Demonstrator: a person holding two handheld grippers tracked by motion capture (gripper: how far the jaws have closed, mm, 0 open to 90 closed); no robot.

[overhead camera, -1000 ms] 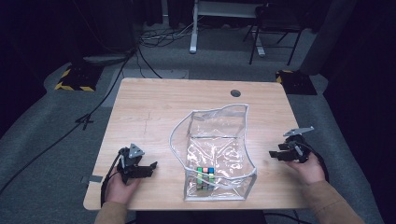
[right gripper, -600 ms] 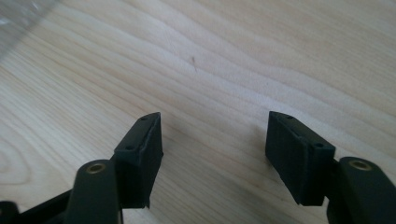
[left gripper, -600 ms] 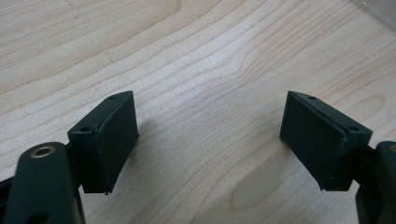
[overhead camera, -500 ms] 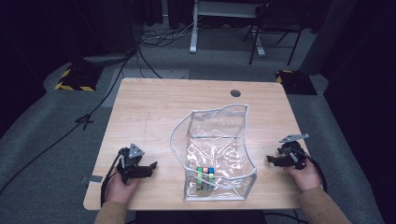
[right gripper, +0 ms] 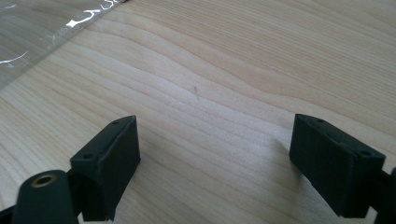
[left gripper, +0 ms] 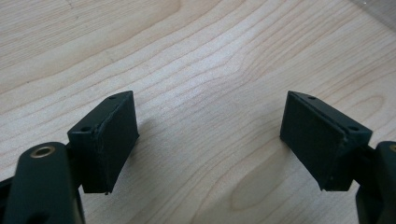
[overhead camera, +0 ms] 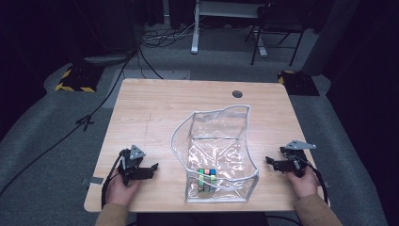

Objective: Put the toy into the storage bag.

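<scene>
A clear plastic pouch (overhead camera: 216, 150) with a grey-white rim lies open in the middle of the wooden table (overhead camera: 150, 113). A colourful puzzle cube (overhead camera: 206, 180) sits inside its near end. My left gripper (overhead camera: 153, 168) rests on the table at the near left, open, with bare wood between its pads (left gripper: 112, 140). My right gripper (overhead camera: 269, 161) is low over the table right of the pouch; its jaws have just been opening and stand wide with nothing between its pads (right gripper: 112, 163). The pouch's edge (right gripper: 42, 28) shows at the top left of the right gripper view.
A round cable hole (overhead camera: 237, 93) sits near the table's far edge. Beyond the table are a desk frame (overhead camera: 195, 28), a chair (overhead camera: 275, 33), floor cables (overhead camera: 155, 40) and yellow-black striped blocks (overhead camera: 75, 80). Wood shows left and right of the pouch.
My right gripper has sunk toward the table and drawn nearer the near edge, its jaws spreading. The left gripper, pouch and cube have stayed put.
</scene>
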